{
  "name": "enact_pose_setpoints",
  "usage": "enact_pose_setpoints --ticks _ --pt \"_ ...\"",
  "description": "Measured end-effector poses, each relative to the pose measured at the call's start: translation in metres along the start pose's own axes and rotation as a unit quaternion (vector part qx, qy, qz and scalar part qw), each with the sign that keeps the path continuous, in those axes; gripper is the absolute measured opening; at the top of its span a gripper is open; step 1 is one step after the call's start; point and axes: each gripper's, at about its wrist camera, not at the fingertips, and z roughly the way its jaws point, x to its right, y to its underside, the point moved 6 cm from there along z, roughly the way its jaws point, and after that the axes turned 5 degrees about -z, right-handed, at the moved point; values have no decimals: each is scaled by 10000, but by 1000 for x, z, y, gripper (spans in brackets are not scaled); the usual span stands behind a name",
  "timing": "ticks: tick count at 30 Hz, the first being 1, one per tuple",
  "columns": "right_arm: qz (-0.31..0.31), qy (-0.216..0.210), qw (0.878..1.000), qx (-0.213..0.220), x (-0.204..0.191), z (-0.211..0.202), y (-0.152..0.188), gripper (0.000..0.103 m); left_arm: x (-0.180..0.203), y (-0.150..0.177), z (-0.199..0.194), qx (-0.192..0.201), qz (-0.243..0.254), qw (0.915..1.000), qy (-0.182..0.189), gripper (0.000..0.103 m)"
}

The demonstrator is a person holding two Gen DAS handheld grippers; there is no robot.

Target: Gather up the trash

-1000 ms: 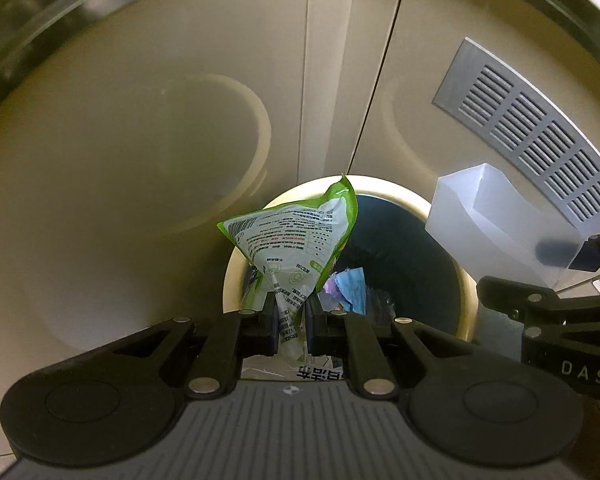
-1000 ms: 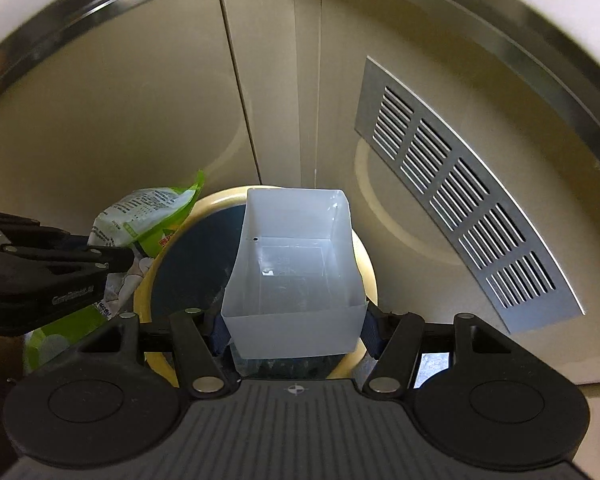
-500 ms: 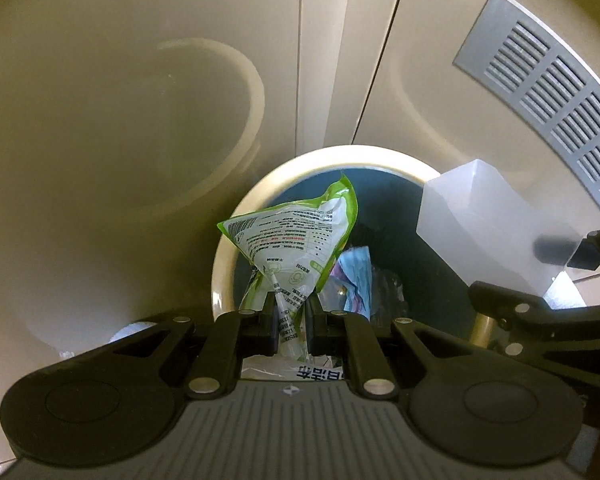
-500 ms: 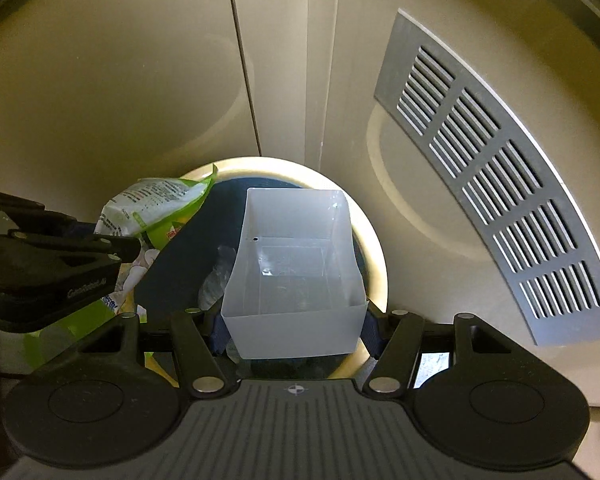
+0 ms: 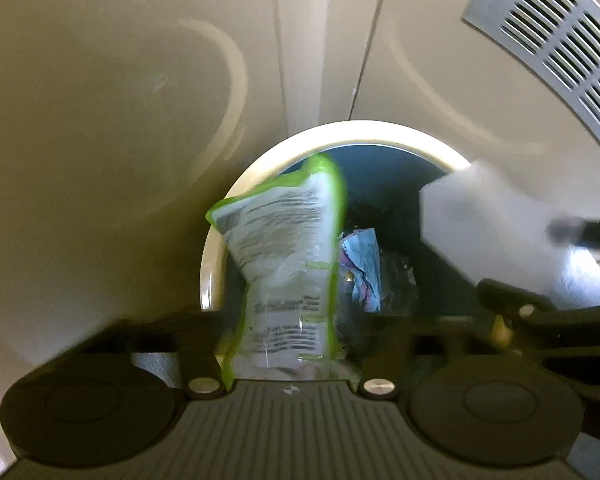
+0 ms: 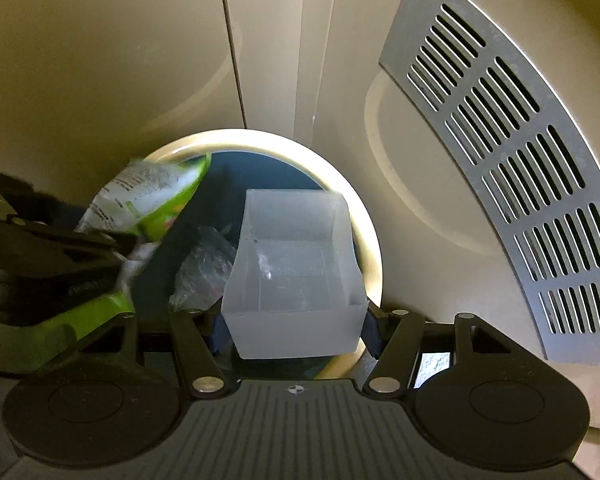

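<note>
Pointing both tools steeply down over a round cream-rimmed waste bin [image 5: 380, 130] [image 6: 260, 136] with a dark blue inside, standing against beige panels beside a grey slotted metal vent grille [image 6: 520, 200]. Having just been opening the left gripper [image 5: 288, 320] wide, with a green-edged white printed plastic snack packet [image 5: 284, 248] [image 6: 152, 196] sitting blurred and loose between the spread jaws, over the left part of the bin mouth and not pressed from either side. Holding a translucent white square plastic box [image 6: 296, 272] [image 5: 480, 216] in the right gripper [image 6: 294, 328], jaws having just been easing apart slightly yet lying against its two side walls, mouth facing the camera, nothing showing inside it, hanging over the right part of the bin. Showing, down inside the bin, a crumpled blue and purple wrapper [image 5: 362, 264] and, touching it on the right, a wad of clear crinkled plastic film [image 5: 396, 276] [image 6: 204, 268], both lying between packet and box.
</note>
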Motion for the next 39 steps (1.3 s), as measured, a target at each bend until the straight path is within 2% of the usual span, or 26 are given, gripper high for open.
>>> enact_pose_setpoints --ticks 2,4,5,12,15,19,25,27,31,36,39 --pt "-25 176 9998 10 2 -1 -1 82 -1 0 -2 279 148 9992 -253 103" --pt "-71 286 9996 51 3 -3 -1 91 -2 2 -3 298 186 9992 -177 103" --pt "-39 257 9996 59 4 -5 0 91 -2 5 -3 247 164 9995 -87 103" --pt "489 -253 9983 -203 9 -13 15 93 -1 20 -17 204 92 9997 -109 103" --pt "610 -545 9966 -125 4 -22 21 103 -3 29 -25 184 -10 9997 -131 103" --pt "819 -856 9929 -147 4 -35 31 103 -10 44 -34 153 -302 9991 -240 103" --pt "946 -1272 9868 -332 -14 -44 46 103 -18 66 -42 252 -160 9980 -548 103" --pt "969 -1269 9867 -321 -18 -51 52 103 -19 73 -46 228 -190 9982 -523 103" --pt "945 -1131 9891 4 -23 -66 54 103 -25 81 -50 275 -289 9983 -431 103" --pt "805 -376 9924 848 -18 -88 45 103 -24 87 -52 251 -330 9982 -431 103" --pt "769 -282 9923 927 -20 -94 44 103 -23 87 -46 185 -381 9983 -399 103"
